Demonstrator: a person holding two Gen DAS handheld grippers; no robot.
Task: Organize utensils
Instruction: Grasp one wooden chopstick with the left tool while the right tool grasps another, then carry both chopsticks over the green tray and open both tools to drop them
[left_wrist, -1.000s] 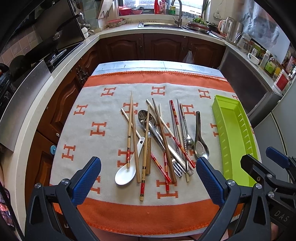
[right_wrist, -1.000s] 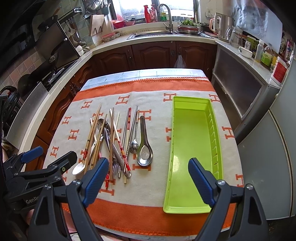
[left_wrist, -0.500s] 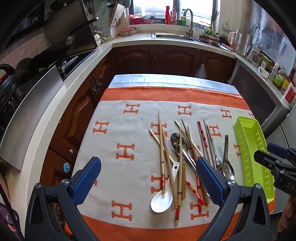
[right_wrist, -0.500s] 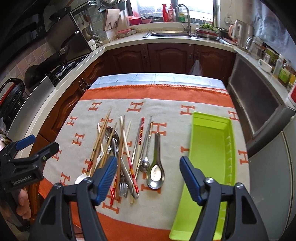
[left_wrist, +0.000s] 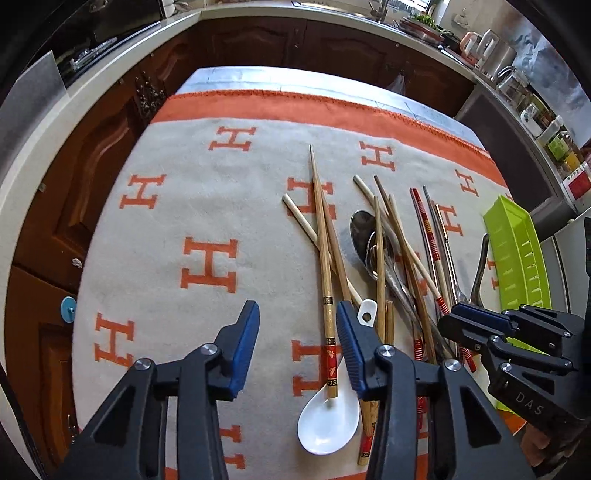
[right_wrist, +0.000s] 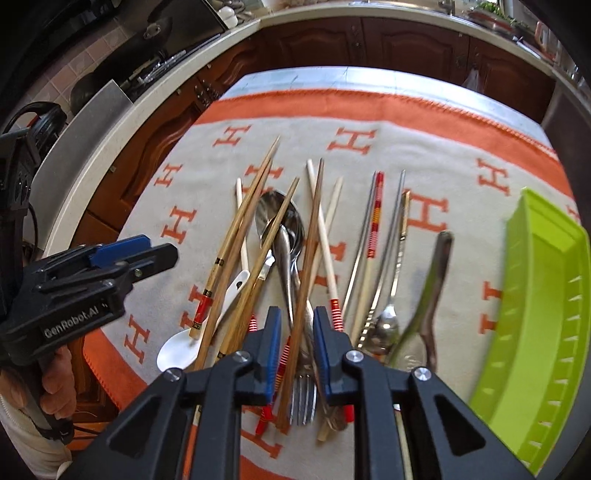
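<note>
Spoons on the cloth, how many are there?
4. A white spoon at the pile's left edge; a large metal spoon under the chopsticks; a slim metal spoon right of them; a metal soup spoon nearest the green tray. Others may hide underneath.

Bare cloth (left_wrist: 207, 206) left of the pile (left_wrist: 373, 258): free passage there. Right of pile, narrow strip of cloth before green tray (right_wrist: 546, 306), partly taken by steel spoon (right_wrist: 430, 295). Crossed chopsticks (right_wrist: 306, 258), fork (right_wrist: 303, 400) and white spoon (left_wrist: 330, 410) blocking any straight reach into pile. Counter (left_wrist: 92, 88) and cabinets (left_wrist: 74, 177) hemming the far and left sides.
</note>
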